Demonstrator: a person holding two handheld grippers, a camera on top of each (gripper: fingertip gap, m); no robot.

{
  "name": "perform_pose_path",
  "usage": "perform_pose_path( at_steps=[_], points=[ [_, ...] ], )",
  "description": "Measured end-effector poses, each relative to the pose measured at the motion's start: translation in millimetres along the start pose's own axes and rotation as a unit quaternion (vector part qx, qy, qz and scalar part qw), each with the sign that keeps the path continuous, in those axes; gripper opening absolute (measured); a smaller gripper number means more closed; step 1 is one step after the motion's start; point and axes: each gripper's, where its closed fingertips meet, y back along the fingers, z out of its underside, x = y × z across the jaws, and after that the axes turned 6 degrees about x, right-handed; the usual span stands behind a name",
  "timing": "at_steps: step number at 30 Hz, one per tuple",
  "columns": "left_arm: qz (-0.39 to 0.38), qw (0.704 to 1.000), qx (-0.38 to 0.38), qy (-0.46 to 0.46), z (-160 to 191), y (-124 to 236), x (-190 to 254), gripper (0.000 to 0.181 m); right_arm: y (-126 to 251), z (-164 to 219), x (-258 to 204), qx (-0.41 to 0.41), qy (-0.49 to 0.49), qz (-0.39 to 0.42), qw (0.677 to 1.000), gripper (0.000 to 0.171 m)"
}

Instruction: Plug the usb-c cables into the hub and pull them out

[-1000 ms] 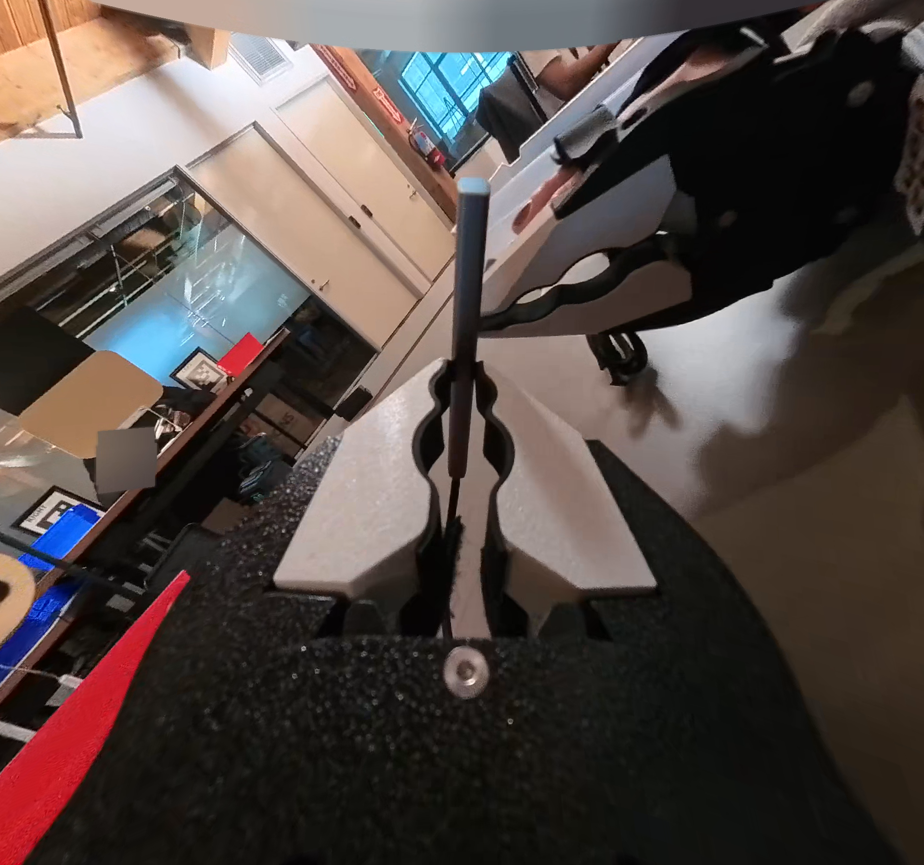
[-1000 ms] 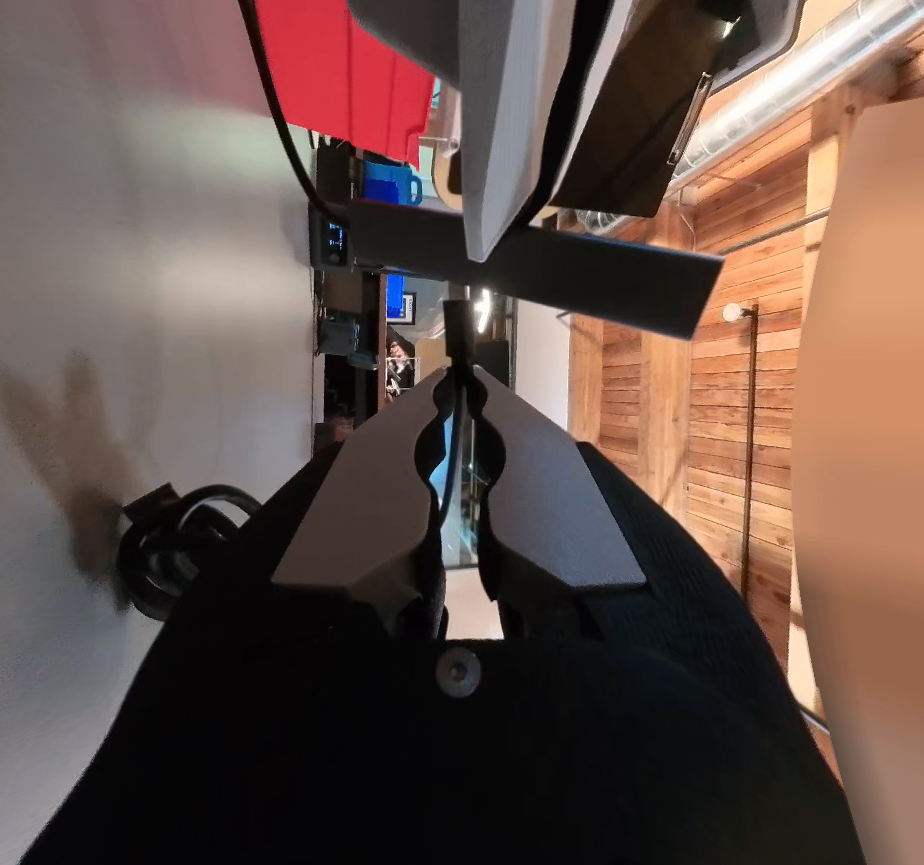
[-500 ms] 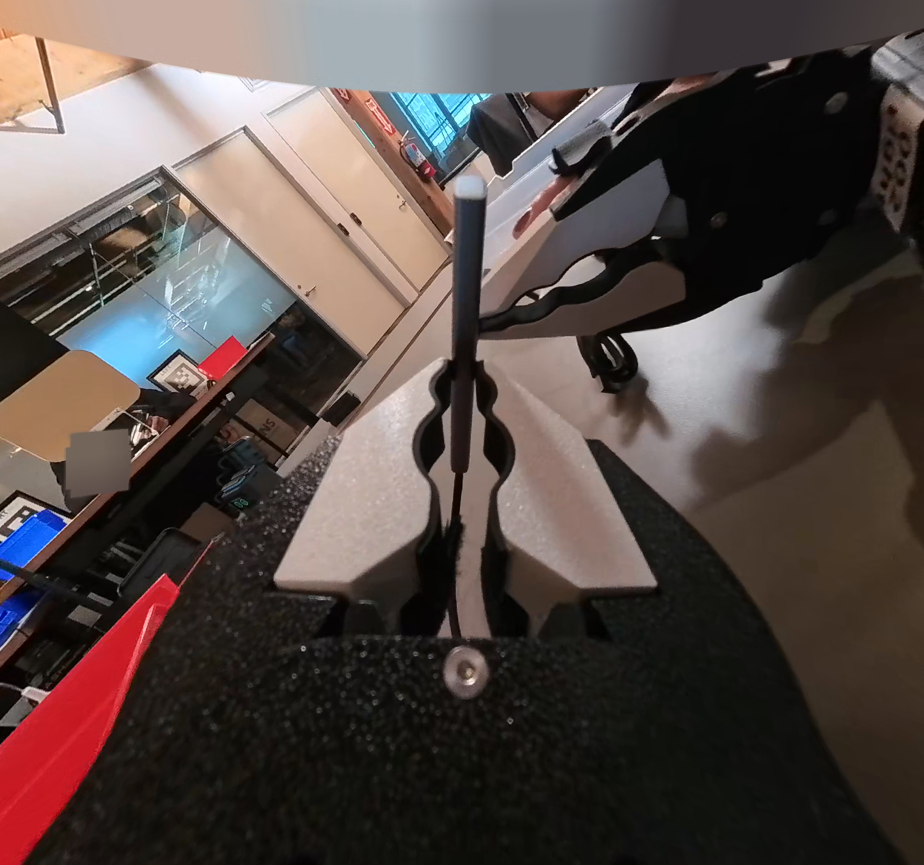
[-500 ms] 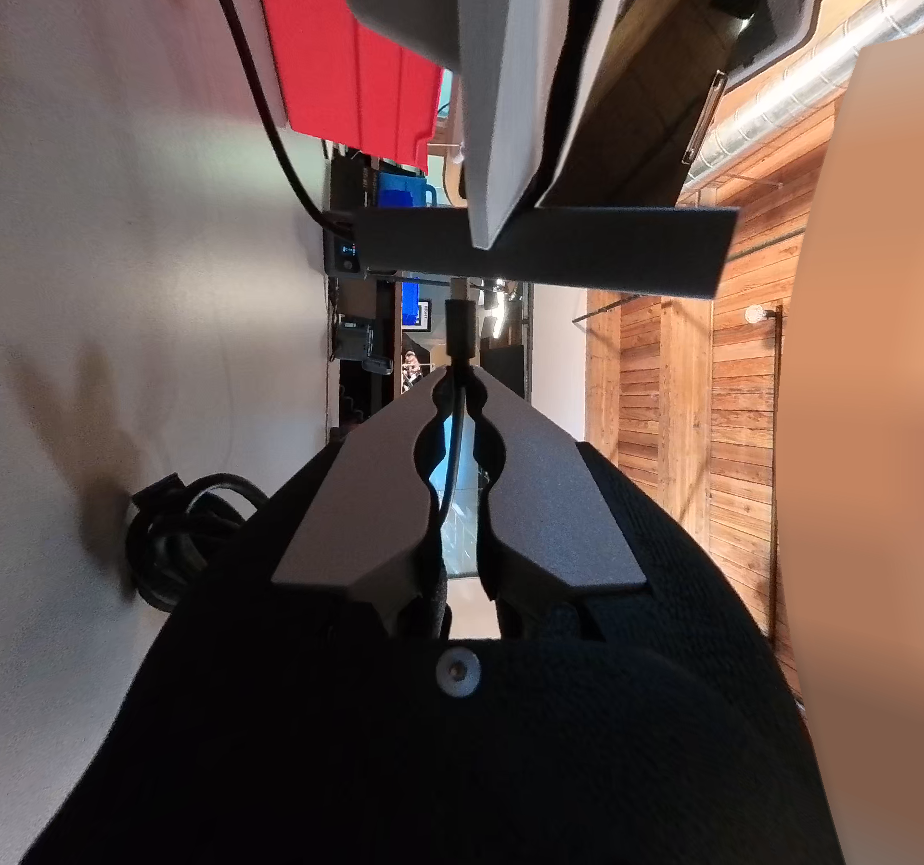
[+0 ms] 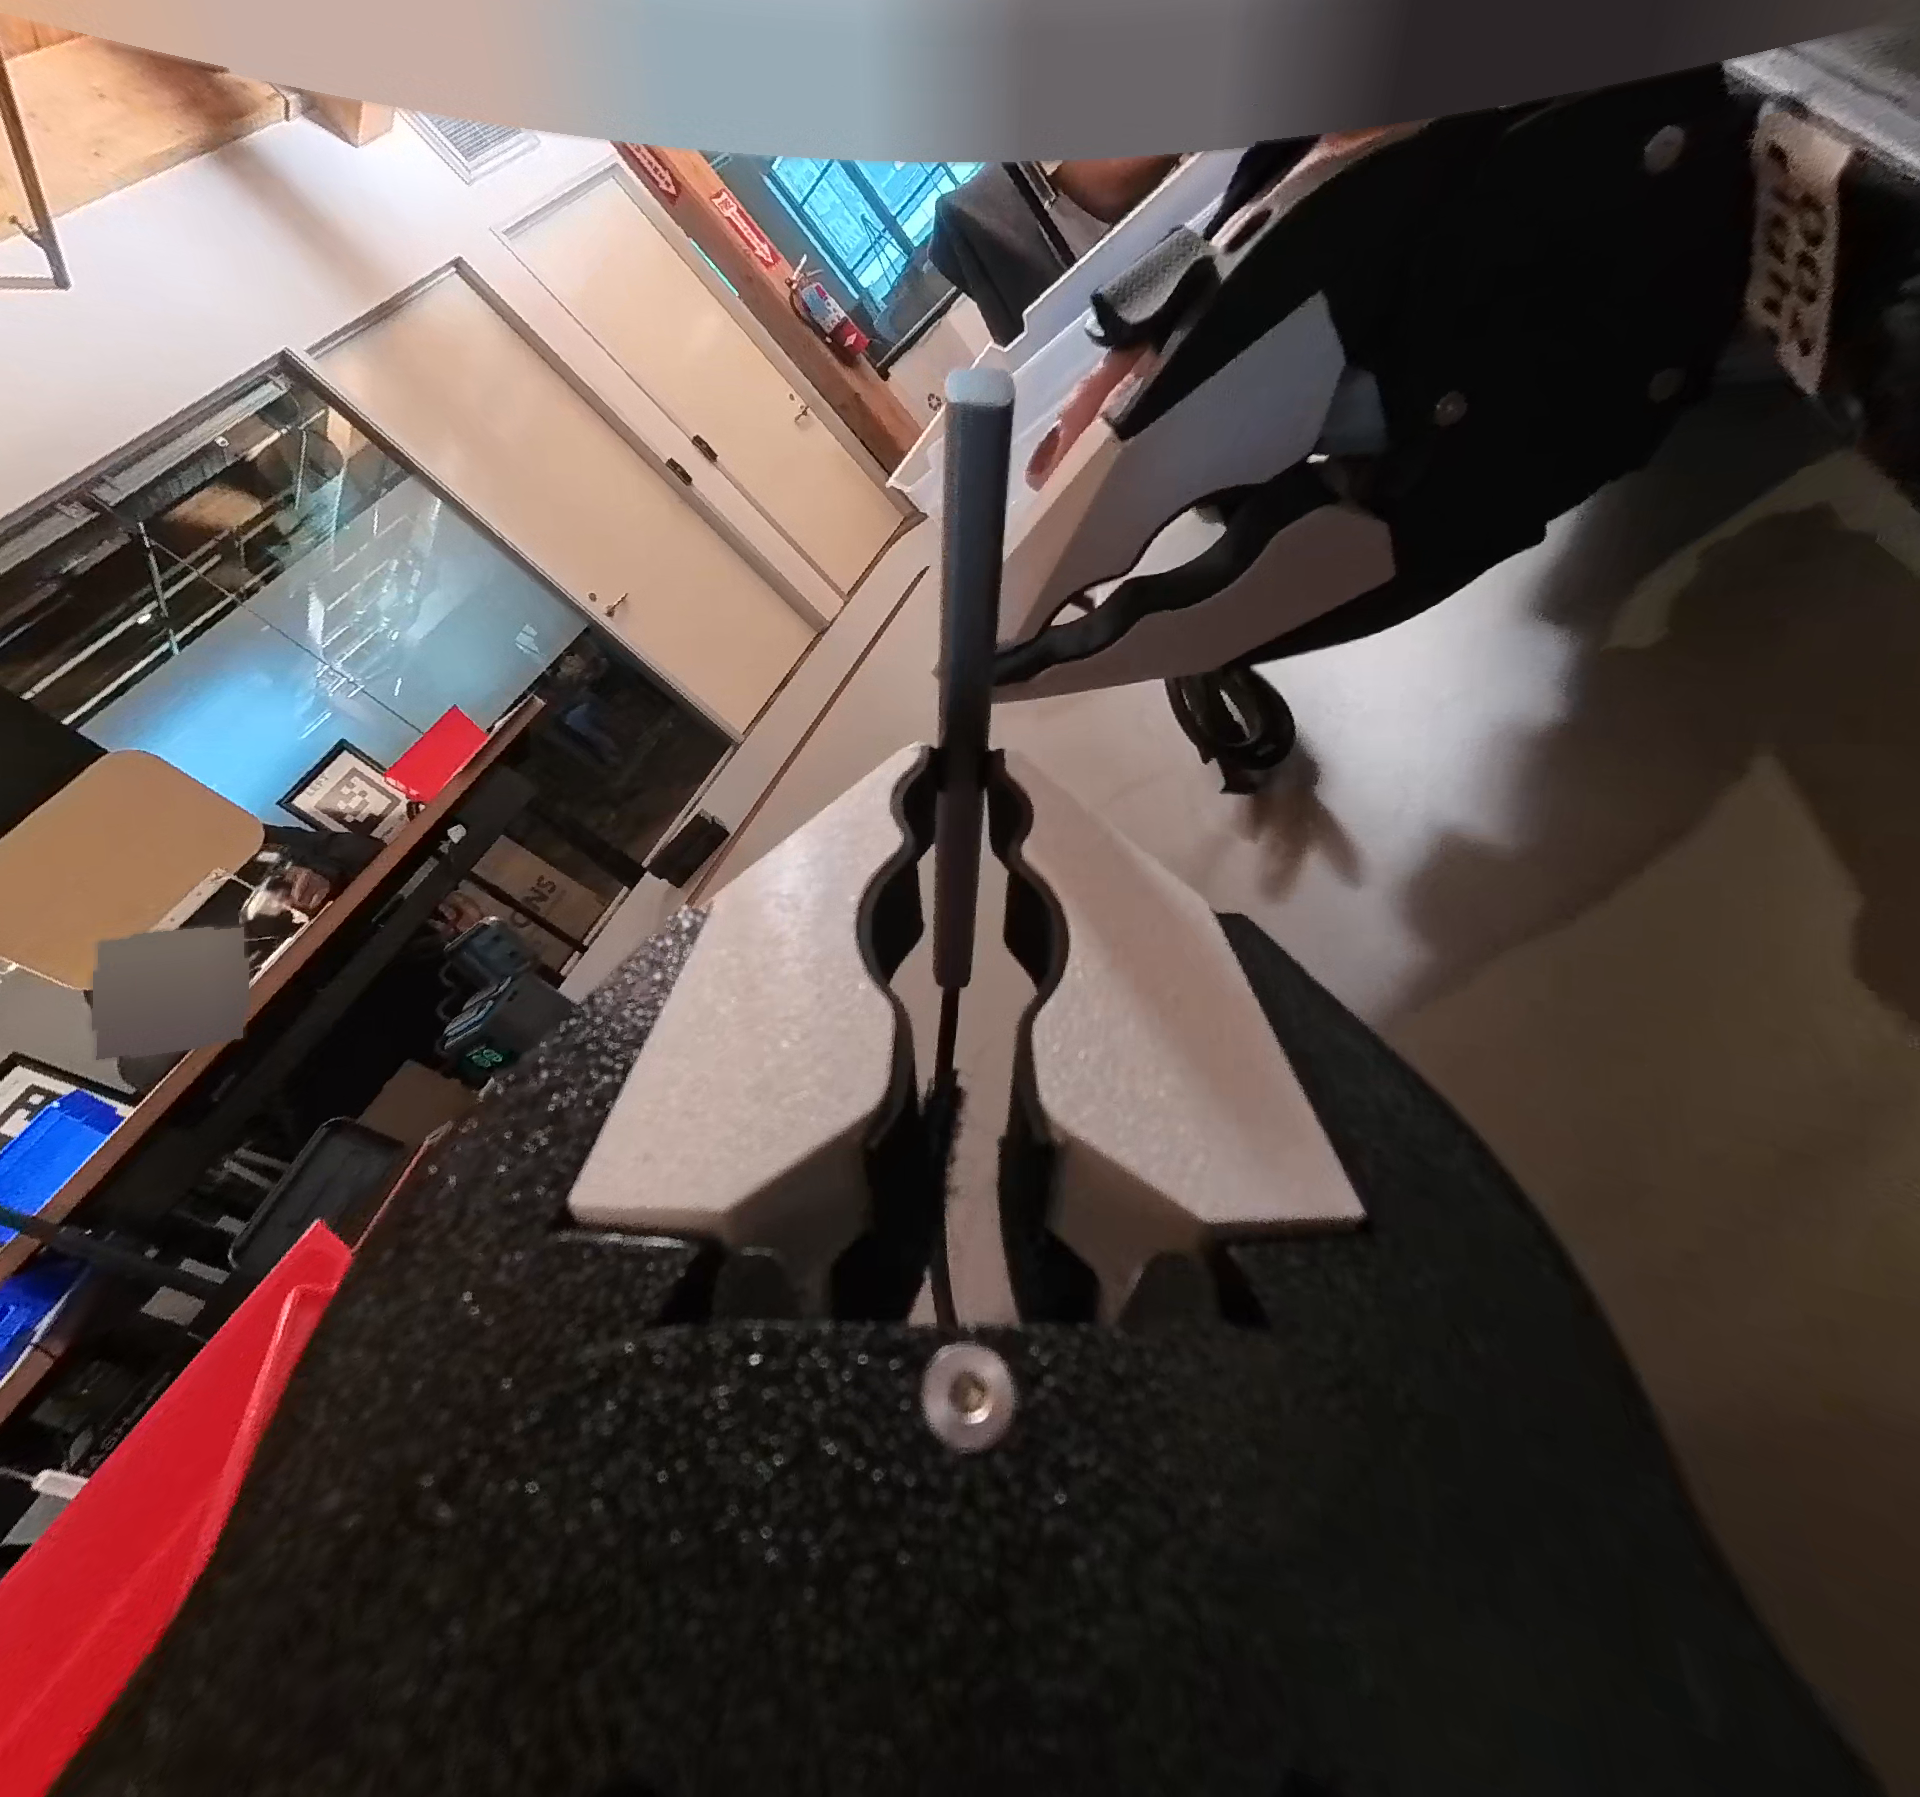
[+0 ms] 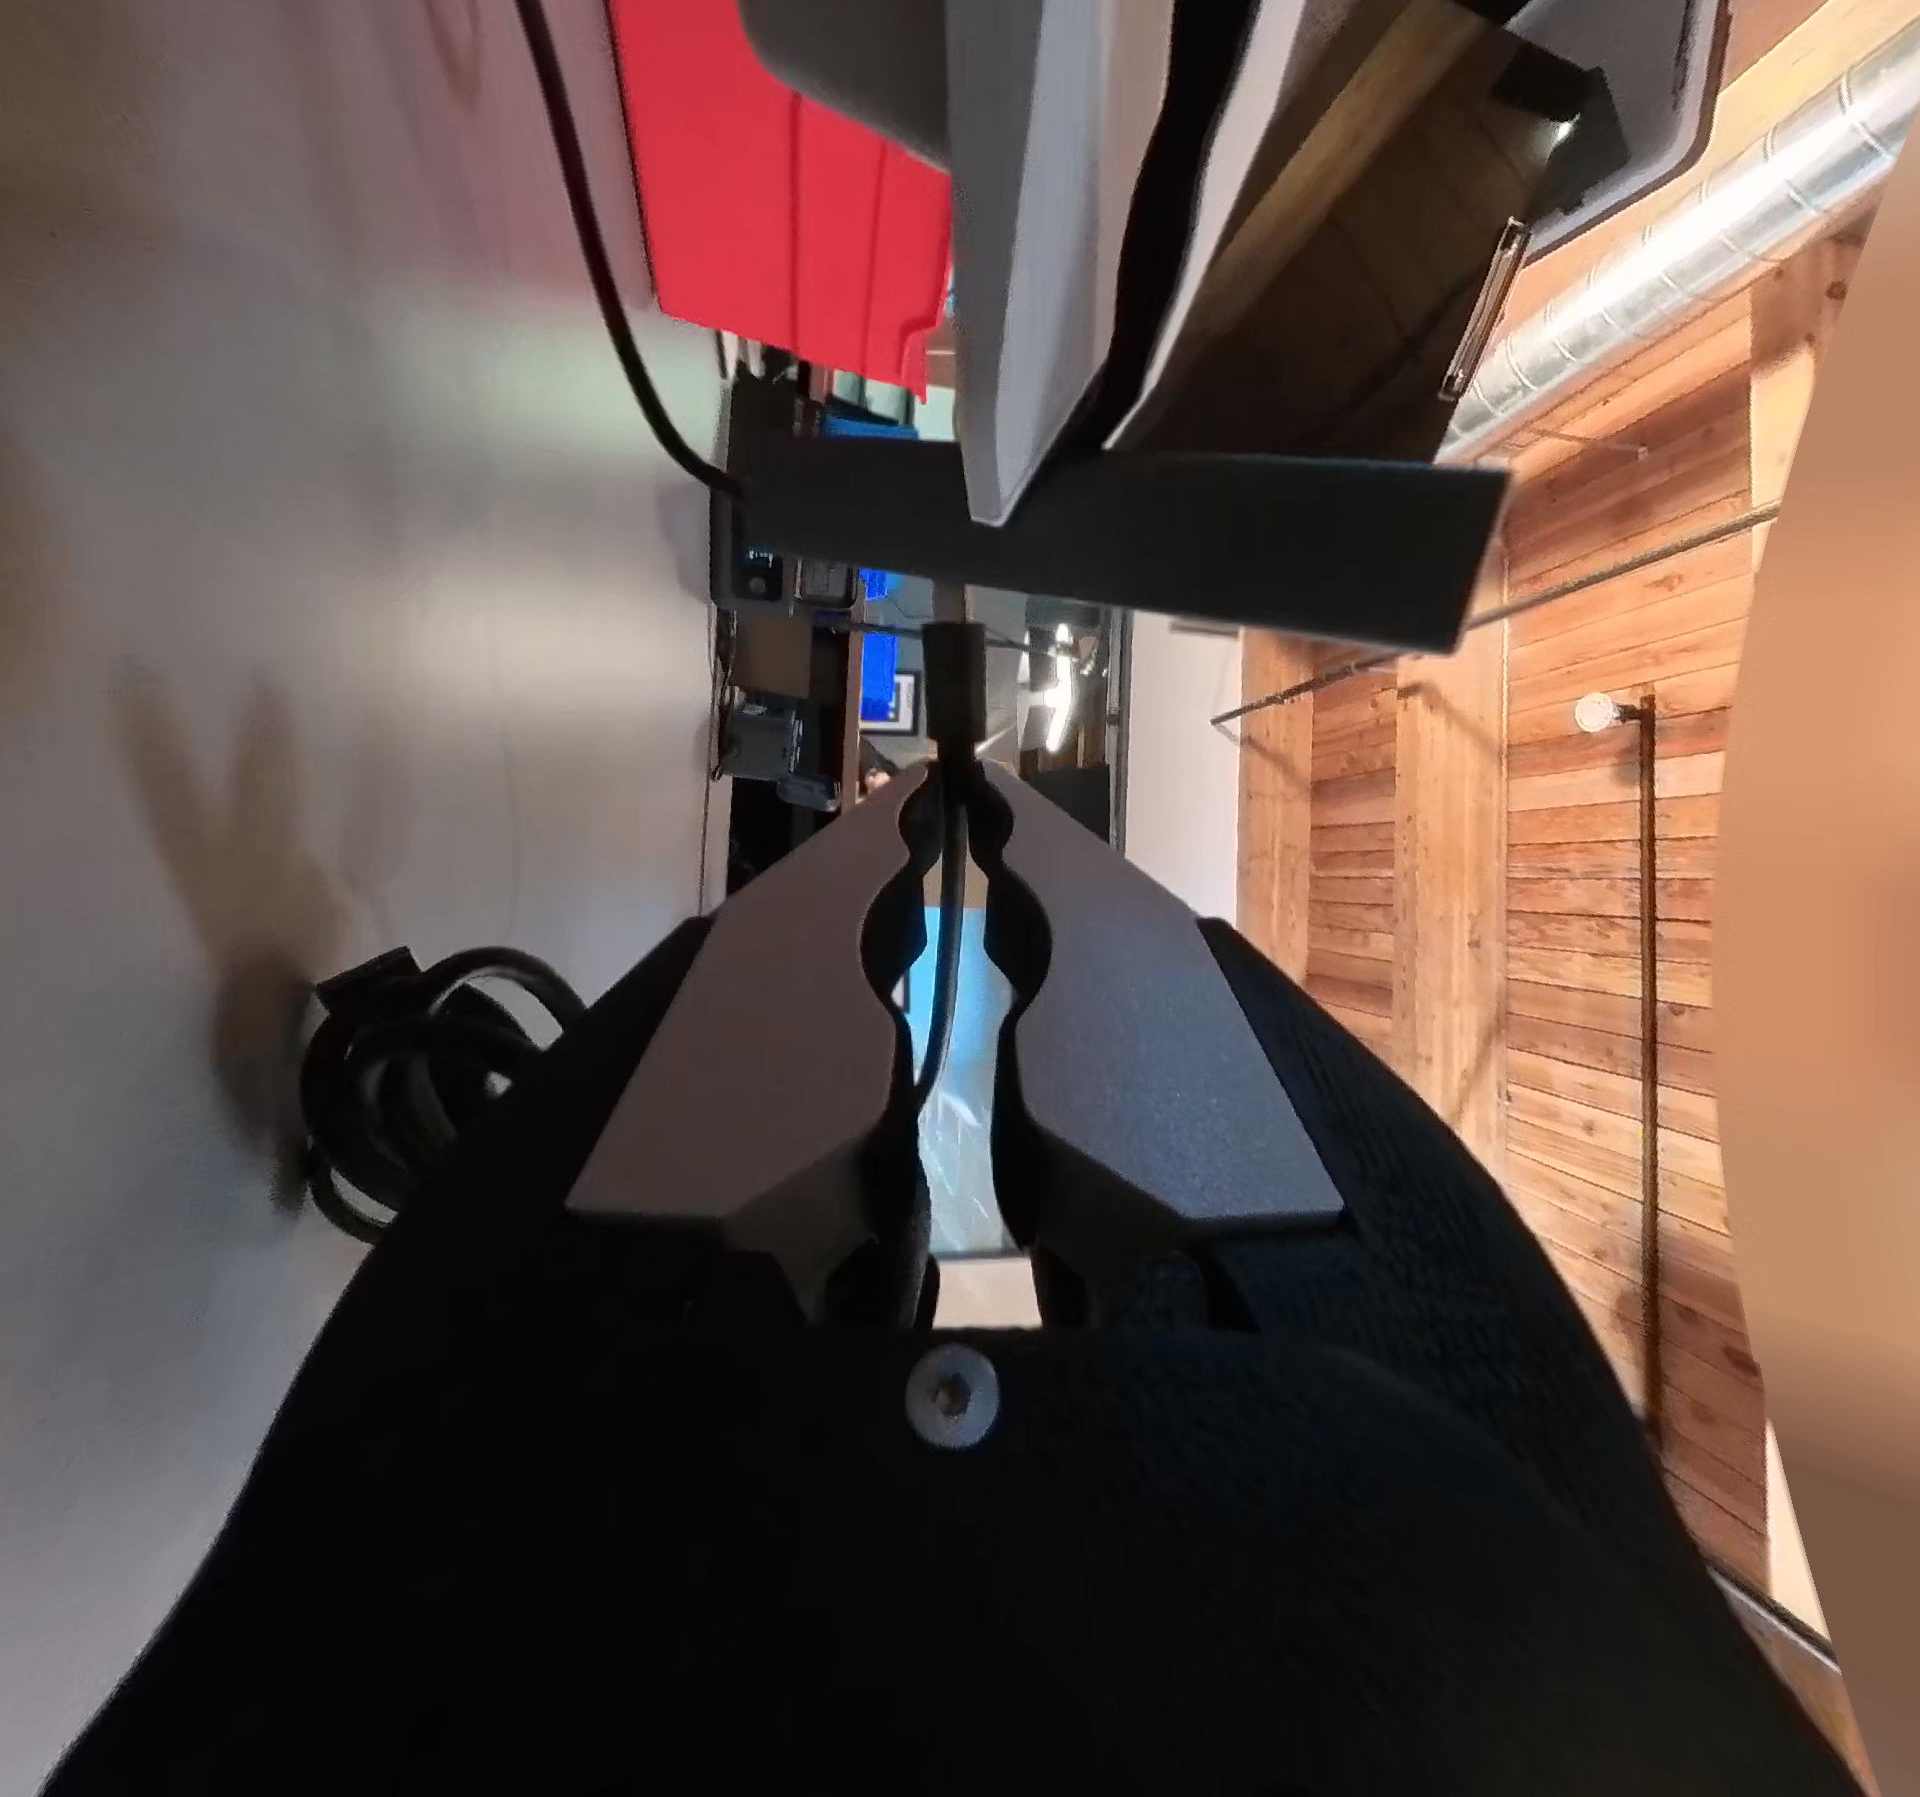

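Two grippers meet over a pale worktop (image 5: 1558,916), both held sideways so that the room beyond looks tipped over. The worktop fills the right of the left wrist view and the left of the right wrist view. A red bin (image 6: 769,189) stands at its far side, and its edge also shows low in the left wrist view.

The left gripper (image 5: 961,771) has its fingers (image 5: 790,999) closed on the hub (image 5: 971,646), a slim dark grey bar seen edge-on here and running up out of the fingertips. In the right wrist view the same hub (image 6: 1247,542) lies crosswise as a long dark slab, pinched by the pale fingers of the left gripper (image 6: 1029,490) that come in from the top.

The right gripper (image 6: 956,781) has its fingers (image 6: 1122,1020) closed on a black usb-c cable (image 6: 940,937), just behind its plug (image 6: 956,682). The plug points at the long edge of the hub and its tip sits right at that edge; whether it is seated in a port cannot be told. In the left wrist view the right gripper (image 5: 1029,667) reaches the hub from the right.

A coiled black cable bundle (image 6: 405,1082) lies on the worktop. A thin black lead (image 6: 592,241) runs from the hub's end towards the red bin.
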Motion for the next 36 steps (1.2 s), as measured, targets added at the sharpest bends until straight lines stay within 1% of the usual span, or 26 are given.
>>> perform_pose_path(
  at_steps=[8,14,28,36],
  points=[
    [0.011,1.000,0.003,0.004,0,0,3,0.007,2,-1,-1,0.005,0.004,-0.002,1.000,0.002],
    [0.024,0.999,0.003,0.023,1,-1,6,0.007,3,-2,-4,0.007,-0.017,-0.006,1.000,0.001],
    [0.031,0.998,-0.030,0.046,13,-4,8,0.007,1,-1,-22,-0.021,-0.051,-0.047,0.997,0.000],
    [0.051,0.996,-0.036,0.065,19,-7,13,0.007,-2,0,-33,-0.017,-0.075,-0.068,0.995,0.001]
  ],
)
